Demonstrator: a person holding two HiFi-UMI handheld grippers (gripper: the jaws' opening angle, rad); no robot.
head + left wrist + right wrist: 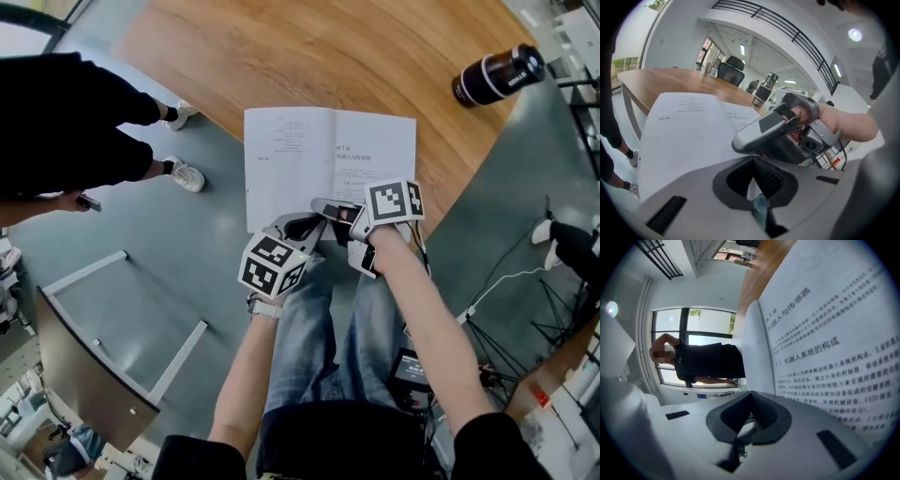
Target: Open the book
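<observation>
Presently the book (319, 155) lies open and flat at the near edge of the wooden worktop (281, 47). Both white pages face up, with printed lines on each. Its near left corner juts past the worktop's edge over the grey floor (225, 281).

My left hand-held gripper (753, 161) sits at the near edge of the left page, close to the spine. Its jaws stand together. A pale sliver shows in the dark recess behind the tips; I cannot tell whether it is a page edge caught there or only paper seen beyond.

My right hand-held gripper (751, 394) comes in from the right, just beside the left one and crossing in front of it in the left gripper view. Its jaws are closed, and I see nothing gripped between them. The right page stands very near its camera, the print large and legible as lines of text. Whether its tips touch the paper I cannot tell.

A dark bottle (497, 75) with a silver band lies on its side at the far right of the worktop, well apart from the book. A person in black (66, 122) stands on the floor at the left, white shoes beside the worktop's edge.
</observation>
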